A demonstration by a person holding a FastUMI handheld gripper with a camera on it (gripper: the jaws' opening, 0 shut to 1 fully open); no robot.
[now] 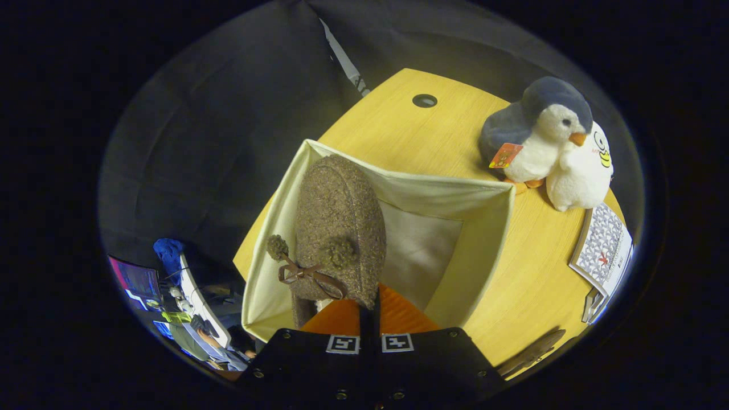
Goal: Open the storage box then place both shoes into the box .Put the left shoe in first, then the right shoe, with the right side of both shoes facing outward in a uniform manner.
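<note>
A brown fuzzy shoe [339, 222] with a ribbon bow and pompoms hangs toe away from me over the left half of the open cream fabric storage box [433, 185]. My gripper [369, 310] is shut on the shoe's heel rim, with the fingers pressed close together. The box stands on the yellow wooden table [529, 273], and the pale bottom of its right half is bare. At the table's near right edge lies a brown shape [532, 352] that looks like the other shoe, mostly hidden.
A grey and white penguin plush [535, 136] and a white plush [581, 171] sit beyond the box to the right. A patterned booklet [603, 250] lies on the right. A cable hole [424, 101] is at the table's far side.
</note>
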